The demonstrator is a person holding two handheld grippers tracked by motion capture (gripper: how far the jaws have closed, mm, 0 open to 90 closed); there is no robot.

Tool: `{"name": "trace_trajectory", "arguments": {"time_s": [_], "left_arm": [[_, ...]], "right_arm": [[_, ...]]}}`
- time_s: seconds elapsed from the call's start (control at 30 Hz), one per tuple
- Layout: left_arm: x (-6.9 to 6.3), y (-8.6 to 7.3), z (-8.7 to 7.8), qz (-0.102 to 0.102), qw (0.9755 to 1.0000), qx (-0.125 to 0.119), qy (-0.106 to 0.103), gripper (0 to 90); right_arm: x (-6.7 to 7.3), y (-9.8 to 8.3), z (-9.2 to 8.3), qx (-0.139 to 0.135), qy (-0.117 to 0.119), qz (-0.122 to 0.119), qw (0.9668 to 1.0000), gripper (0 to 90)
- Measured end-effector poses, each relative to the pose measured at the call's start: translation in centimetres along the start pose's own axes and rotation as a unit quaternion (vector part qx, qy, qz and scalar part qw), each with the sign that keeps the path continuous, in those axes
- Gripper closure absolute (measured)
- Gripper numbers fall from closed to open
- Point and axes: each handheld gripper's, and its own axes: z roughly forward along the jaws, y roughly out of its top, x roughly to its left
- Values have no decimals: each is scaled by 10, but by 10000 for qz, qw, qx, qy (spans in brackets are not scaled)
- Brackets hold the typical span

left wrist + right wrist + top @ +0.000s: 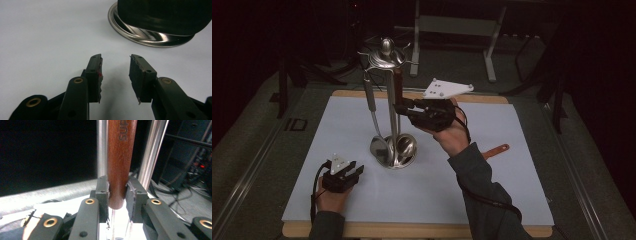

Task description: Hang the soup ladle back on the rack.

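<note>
One wooden handle [119, 167] clamped between steel rods [101, 147].

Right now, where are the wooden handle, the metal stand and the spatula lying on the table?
wooden handle [119, 165], right gripper view, its shaft.
stand [388, 156], high view, its base.
spatula [497, 150], high view, its handle.

The left gripper [343, 175] rested low near the front left of the bench [362, 200], its fingers [95, 75] parted with nothing between them, the hand [331, 200] behind it and the sleeve entering from the bottom edge. The right gripper [404, 107] was raised above the bench, held level and pointing left, fingers [103, 192] clamped on a wooden handle [120, 162], forearm angled upward.
</note>
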Motion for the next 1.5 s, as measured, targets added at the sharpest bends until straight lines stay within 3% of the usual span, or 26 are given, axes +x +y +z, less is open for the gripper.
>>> {"name": "trace_trajectory", "arguments": {"time_s": [0.07,0.27,0.37,0.7,1.2,1.3,1.5], "left_arm": [[0,0,0,0,10000,-1,-2,625],[0,0,0,2,10000,1,2,625],[0,0,0,-2,10000,-1,0,625],[0,0,0,-4,10000,-3,-2,625],[0,0,0,-2,10000,4,-13,625],[0,0,0,-4,10000,-6,-10,625],[0,0,0,-12,10000,-18,-16,625]], "right_arm": [[1,0,2,61,-113,-75,9999,740],[1,1,4,79,-83,-46,9999,724],[-2,0,5,13,38,125,9999,675],[-9,-4,9,-21,179,365,9992,645],[-10,-1,14,4,267,513,9983,723],[-11,-1,16,-23,343,626,9974,722],[-15,-3,17,-28,274,746,9968,698]]}}
